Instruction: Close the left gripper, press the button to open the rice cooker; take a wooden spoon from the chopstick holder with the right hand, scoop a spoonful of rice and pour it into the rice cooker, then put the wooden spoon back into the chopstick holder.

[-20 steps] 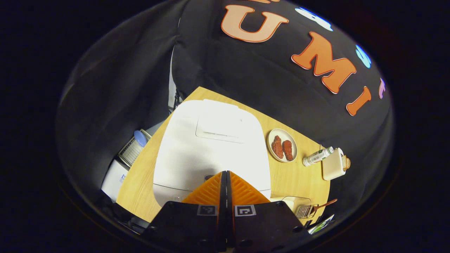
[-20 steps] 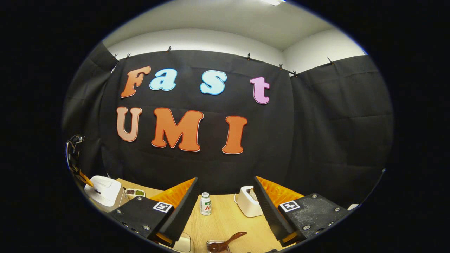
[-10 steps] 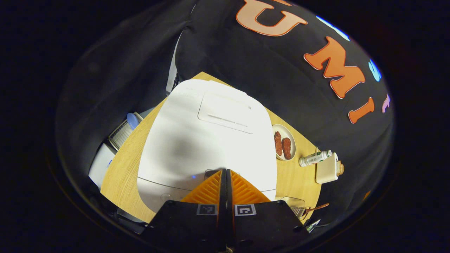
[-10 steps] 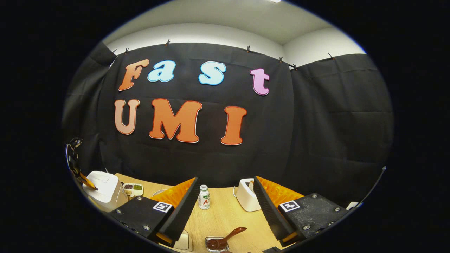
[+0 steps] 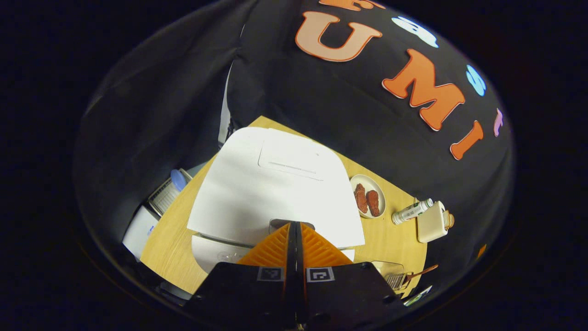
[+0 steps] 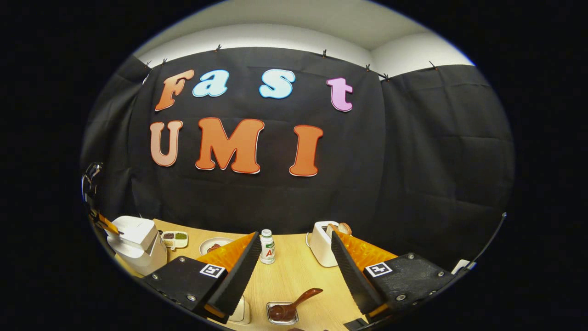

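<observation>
Fingers of the left gripper (image 5: 295, 224) are pressed tight together in the left gripper view, with nothing between them. Their tips sit at the small grey button (image 5: 291, 224) on the front edge of the white rice cooker (image 5: 271, 193). The lid is lifted a little, and a gap shows under its front edge. The cooker stands on a wooden table (image 5: 170, 239). At 3 o'clock from the cooker is a plate (image 5: 368, 196) with two red-brown pieces of food. Farther that way are a small bottle (image 5: 410, 210) and a white toaster (image 5: 432, 224). At 4 o'clock, near the table edge, the wooden spoon (image 5: 419, 272) sticks out of the chopstick holder (image 5: 396, 279).

In the right gripper view, the right gripper (image 6: 295, 264) has its fingers wide apart and holds nothing. At 6 o'clock, between the fingers, the wooden spoon (image 6: 296, 303) rests in the chopstick holder (image 6: 282, 313). The bottle (image 6: 267, 247) and toaster (image 6: 323, 244) stand farther back. At 9 o'clock the rice cooker (image 6: 135, 243) shows its lid tipped up, with the left gripper (image 6: 109, 225) touching it. A small tray of beans (image 6: 174, 238) and the plate (image 6: 213, 245) sit beside it.
</observation>
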Tool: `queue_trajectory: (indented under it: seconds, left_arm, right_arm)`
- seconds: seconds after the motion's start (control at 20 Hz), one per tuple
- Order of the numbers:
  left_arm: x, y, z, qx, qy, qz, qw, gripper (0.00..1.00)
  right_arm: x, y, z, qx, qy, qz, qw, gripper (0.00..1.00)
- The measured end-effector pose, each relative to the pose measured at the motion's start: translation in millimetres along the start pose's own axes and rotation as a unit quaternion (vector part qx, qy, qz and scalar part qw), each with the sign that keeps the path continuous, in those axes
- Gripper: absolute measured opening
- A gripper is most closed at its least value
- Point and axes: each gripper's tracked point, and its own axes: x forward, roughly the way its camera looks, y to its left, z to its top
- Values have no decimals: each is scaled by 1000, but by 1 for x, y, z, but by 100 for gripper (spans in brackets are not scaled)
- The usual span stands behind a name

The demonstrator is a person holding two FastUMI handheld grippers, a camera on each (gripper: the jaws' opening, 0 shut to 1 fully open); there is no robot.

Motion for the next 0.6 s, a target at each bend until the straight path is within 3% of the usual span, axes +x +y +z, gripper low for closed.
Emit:
queue_trajectory:
  seconds: [0.1, 0.3, 0.6]
  left_arm:
    - [-20, -2, 24, 29, -58, 1, 998, 6]
    - [-54, -15, 42, 70, -121, 7, 990, 6]
    - [-103, -20, 74, 86, -229, 25, 969, 4]
  right_arm:
    - [1, 2, -10, 8, 14, 5, 1000, 95]
    - [3, 4, -20, 15, 30, 17, 999, 95]
    - [11, 4, -50, 22, 64, 26, 997, 96]
